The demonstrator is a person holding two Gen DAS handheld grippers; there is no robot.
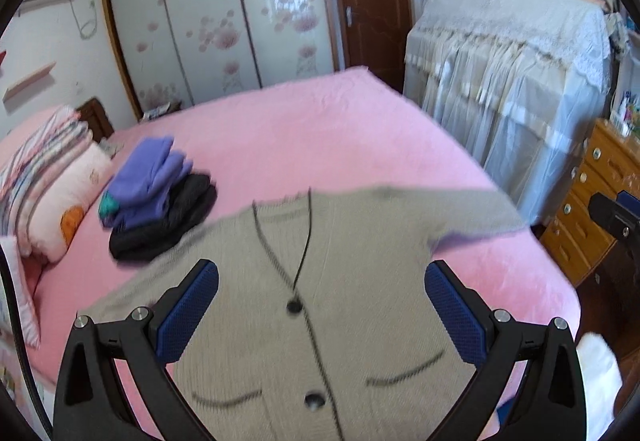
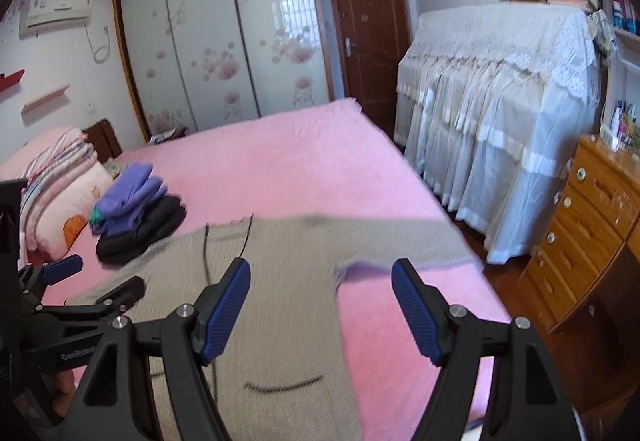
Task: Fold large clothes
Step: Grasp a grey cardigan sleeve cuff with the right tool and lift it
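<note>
Both claws hang released above the near end of a grey button cardigan (image 1: 320, 301): the left claw (image 1: 322, 311) over its button placket, the right claw (image 2: 320, 311) over its right edge, nearer that sleeve. The cardigan lies flat, face up, collar pointing away, on the pink bed (image 1: 340, 129). Beyond, 1 stack of folded clothes (image 1: 156, 197), then wardrobe doors (image 1: 208, 21).

A grey cardigan (image 1: 320, 321) lies spread flat on the pink bed (image 1: 320, 129), buttons up, sleeves out to both sides; the left gripper (image 1: 322, 311) hangs above it, blue fingers (image 1: 188, 313) wide apart, nothing between them; folded purple and black clothes (image 1: 156, 201) sit stacked beside the pillows (image 1: 52, 193).
</note>
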